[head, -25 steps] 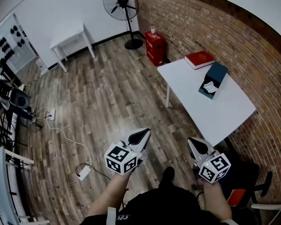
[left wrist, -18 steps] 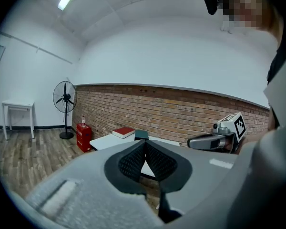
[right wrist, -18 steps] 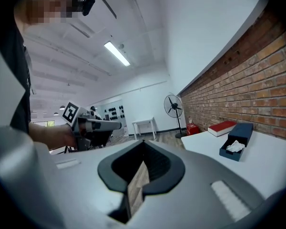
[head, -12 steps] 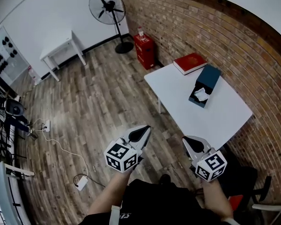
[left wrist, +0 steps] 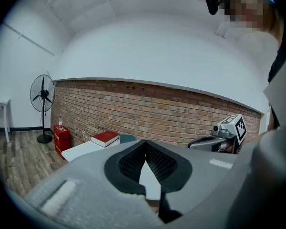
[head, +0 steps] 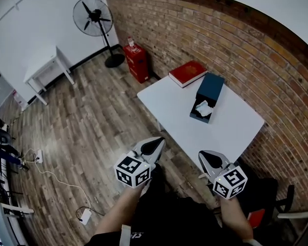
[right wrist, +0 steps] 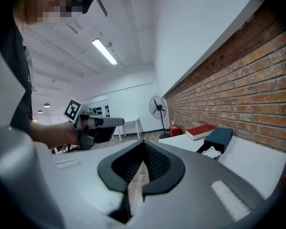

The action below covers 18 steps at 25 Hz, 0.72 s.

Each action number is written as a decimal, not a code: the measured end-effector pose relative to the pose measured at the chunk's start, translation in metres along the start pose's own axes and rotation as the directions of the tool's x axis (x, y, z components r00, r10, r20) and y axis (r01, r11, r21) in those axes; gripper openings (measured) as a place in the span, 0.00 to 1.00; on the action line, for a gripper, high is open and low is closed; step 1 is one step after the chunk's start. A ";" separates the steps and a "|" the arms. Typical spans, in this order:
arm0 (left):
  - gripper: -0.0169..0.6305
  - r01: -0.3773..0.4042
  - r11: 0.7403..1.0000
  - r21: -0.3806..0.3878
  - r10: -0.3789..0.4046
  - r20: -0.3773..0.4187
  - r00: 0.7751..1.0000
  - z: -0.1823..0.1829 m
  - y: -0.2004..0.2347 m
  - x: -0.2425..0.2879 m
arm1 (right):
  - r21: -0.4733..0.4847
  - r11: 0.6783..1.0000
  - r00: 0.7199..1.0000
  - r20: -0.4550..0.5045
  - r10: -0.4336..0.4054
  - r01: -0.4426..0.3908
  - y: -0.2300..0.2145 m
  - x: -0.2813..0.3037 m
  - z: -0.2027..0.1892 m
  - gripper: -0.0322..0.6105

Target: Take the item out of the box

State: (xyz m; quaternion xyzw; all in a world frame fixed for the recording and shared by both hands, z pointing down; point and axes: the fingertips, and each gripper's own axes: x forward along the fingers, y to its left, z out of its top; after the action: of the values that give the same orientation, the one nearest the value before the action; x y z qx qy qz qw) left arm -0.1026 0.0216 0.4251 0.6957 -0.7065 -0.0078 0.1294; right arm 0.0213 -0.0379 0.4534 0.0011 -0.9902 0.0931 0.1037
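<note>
**Left hand-held gripper (head: 154,145) and right hand-held gripper (head: 211,158) closed and empty, short of the table (head: 223,129)**

Both are held side by side in front of the person, low in the head view, each with its marker cube nearest the body and its tips pointing toward the white table. In the left gripper view the two dark ribbed pads meet at their tips with nothing between them. The right gripper view shows the same: pads together at the tips, nothing held. Neither touches the table or anything on it.

The dark teal box (head: 209,88) lies on the table, well apart from both tools and close to the brick wall (head: 231,40). Its open end faces the person. The item, a crumpled white tissue (head: 204,108), sits in that opening, partly sticking out. A red book (head: 188,72) lies flat just beside the far end of the box, at the table's far corner.

Past the table, along the wall, a red container (head: 137,60) stands on the wooden floor (head: 92,122), with a pedestal fan (head: 94,15) beyond it. A small white side table (head: 40,65) stands by the white wall.
</note>
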 end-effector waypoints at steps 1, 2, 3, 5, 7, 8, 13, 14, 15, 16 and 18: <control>0.02 0.017 1.000 0.001 -0.017 -0.002 1.000 0.001 0.004 0.010 | 0.004 1.000 1.000 -0.004 -0.019 0.019 -0.008 0.003 0.000 0.05; 0.02 0.035 0.999 0.002 -0.035 -0.005 0.999 0.002 0.009 0.020 | 0.007 0.999 0.999 -0.008 -0.039 0.039 -0.017 0.006 0.000 0.05; 0.02 0.051 0.999 0.002 -0.051 -0.007 0.999 0.004 0.016 0.030 | 0.010 0.998 0.998 -0.014 -0.056 0.056 -0.025 0.010 0.001 0.05; 0.02 0.077 0.997 0.002 -0.077 -0.013 0.997 0.007 0.032 0.051 | 0.014 0.996 0.996 -0.024 -0.083 0.083 -0.041 0.023 0.002 0.05; 0.02 0.106 0.994 0.007 -0.105 -0.023 0.994 0.010 0.050 0.072 | 0.021 0.993 0.993 -0.029 -0.116 0.116 -0.060 0.040 0.004 0.05; 0.02 0.121 0.993 0.011 -0.120 -0.029 0.992 0.013 0.060 0.083 | 0.027 0.990 0.990 -0.031 -0.135 0.136 -0.071 0.049 0.006 0.05; 0.02 0.173 0.983 0.059 -0.170 -0.055 0.984 0.030 0.111 0.127 | 0.044 0.981 0.981 -0.056 -0.186 0.189 -0.104 0.102 0.020 0.05; 0.02 0.184 0.979 0.086 -0.178 -0.069 0.982 0.032 0.121 0.135 | 0.040 0.980 0.979 -0.061 -0.194 0.197 -0.108 0.113 0.024 0.05; 0.02 0.199 0.974 0.109 -0.191 -0.080 0.978 0.035 0.129 0.143 | 0.039 0.977 0.976 -0.063 -0.206 0.209 -0.113 0.123 0.029 0.05; 0.02 0.220 0.968 0.119 -0.211 -0.086 0.974 0.038 0.137 0.152 | 0.039 0.974 0.973 -0.063 -0.220 0.223 -0.117 0.133 0.034 0.05; 0.02 0.268 0.957 0.112 -0.260 -0.080 0.962 0.047 0.150 0.170 | 0.042 0.967 0.967 -0.064 -0.248 0.251 -0.128 0.151 0.041 0.05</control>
State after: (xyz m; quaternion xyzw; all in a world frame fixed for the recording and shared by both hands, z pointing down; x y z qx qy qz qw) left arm -0.2583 -0.1494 0.4378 0.7902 -0.6020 0.0404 0.1072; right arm -0.1321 -0.1686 0.4683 0.1257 -0.9761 0.1041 0.1436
